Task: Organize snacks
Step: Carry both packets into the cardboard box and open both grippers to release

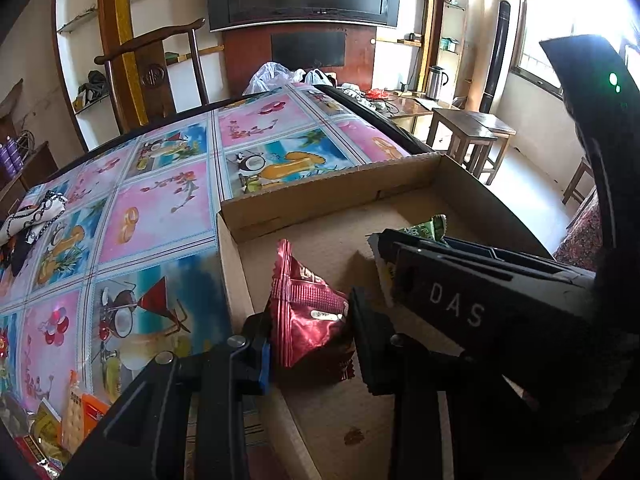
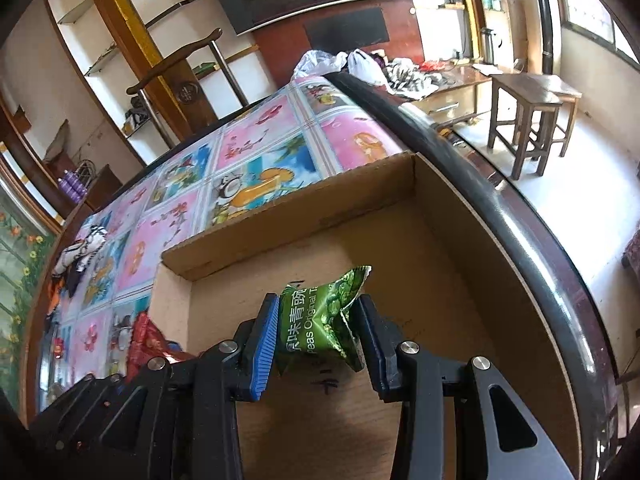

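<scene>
My left gripper (image 1: 310, 332) is shut on a shiny red snack packet (image 1: 308, 312), held over the near left corner of a shallow cardboard box (image 1: 320, 208). My right gripper (image 2: 320, 328) is shut on a green pea packet (image 2: 324, 316) above the box floor (image 2: 420, 280). In the left wrist view the right gripper (image 1: 404, 246) reaches in from the right, with the green packet (image 1: 430, 228) showing at its tip. The red packet (image 2: 146, 340) also shows at the lower left of the right wrist view.
The box lies on a table covered with a colourful patterned cloth (image 1: 160, 200), close to the table's dark rounded rim (image 2: 500, 216). Several loose snack packets (image 1: 60, 420) lie left of the box. A patterned cloth item (image 1: 36, 216) sits far left. Wooden stools (image 2: 528, 120) stand beyond the table.
</scene>
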Available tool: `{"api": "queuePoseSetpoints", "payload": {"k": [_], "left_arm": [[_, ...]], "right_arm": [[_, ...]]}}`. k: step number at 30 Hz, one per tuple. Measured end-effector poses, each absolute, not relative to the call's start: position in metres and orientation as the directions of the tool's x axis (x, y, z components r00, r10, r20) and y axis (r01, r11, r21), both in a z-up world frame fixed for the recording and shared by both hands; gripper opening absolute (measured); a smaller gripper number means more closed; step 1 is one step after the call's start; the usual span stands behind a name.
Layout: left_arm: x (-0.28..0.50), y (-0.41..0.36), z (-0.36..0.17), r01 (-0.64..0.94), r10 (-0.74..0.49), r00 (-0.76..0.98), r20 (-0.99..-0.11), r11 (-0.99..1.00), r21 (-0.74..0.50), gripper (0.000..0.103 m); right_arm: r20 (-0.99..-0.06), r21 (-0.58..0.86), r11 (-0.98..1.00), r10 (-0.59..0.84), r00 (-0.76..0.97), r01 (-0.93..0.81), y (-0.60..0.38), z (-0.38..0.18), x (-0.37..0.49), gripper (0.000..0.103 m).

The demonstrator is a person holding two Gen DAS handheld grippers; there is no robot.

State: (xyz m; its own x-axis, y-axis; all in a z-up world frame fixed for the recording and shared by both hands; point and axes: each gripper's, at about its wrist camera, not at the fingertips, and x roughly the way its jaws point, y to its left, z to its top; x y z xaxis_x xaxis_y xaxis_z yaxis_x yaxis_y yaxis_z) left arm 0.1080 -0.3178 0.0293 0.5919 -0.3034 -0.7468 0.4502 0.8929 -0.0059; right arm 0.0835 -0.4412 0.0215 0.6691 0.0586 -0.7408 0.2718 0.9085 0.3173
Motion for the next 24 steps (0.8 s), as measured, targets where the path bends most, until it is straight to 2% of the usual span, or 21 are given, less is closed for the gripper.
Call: {"api": "queuePoseSetpoints", "payload": {"k": [7, 9, 12, 19, 24], "left_arm": [[0.106, -0.319, 0.030, 0.450, -0.300, 0.605, -0.738, 0.893, 0.006, 0.034], [0.104, -0.319, 0.031, 0.448, -0.297, 0.614, -0.731, 0.894, 0.013, 0.044], [0.101, -0.320, 0.034, 0.449, -0.297, 0.630, -0.717, 0.893, 0.024, 0.052], [0.093, -0.321, 0.045, 0.456, -0.303, 0.636, -0.710, 0.889, 0.029, 0.053], [0.082, -0.311, 0.068, 0.448, -0.321, 0.660, -0.680, 0.894, 0.014, 0.061]], "right_arm": [[-0.711, 0.343, 0.899, 0.058, 0.701, 0.273, -0.445, 0.034, 0.076, 0.041], [-0.702, 0.360, 0.888, 0.057, 0.710, 0.286, -0.449, 0.036, 0.074, 0.042], [-0.694, 0.372, 0.876, 0.042, 0.719, 0.308, -0.454, 0.039, 0.071, 0.042], [-0.632, 0.389, 0.851, -0.031, 0.774, 0.352, -0.464, 0.056, 0.054, 0.042], [-0.607, 0.382, 0.844, -0.079, 0.791, 0.377, -0.470, 0.064, 0.047, 0.042]]}}
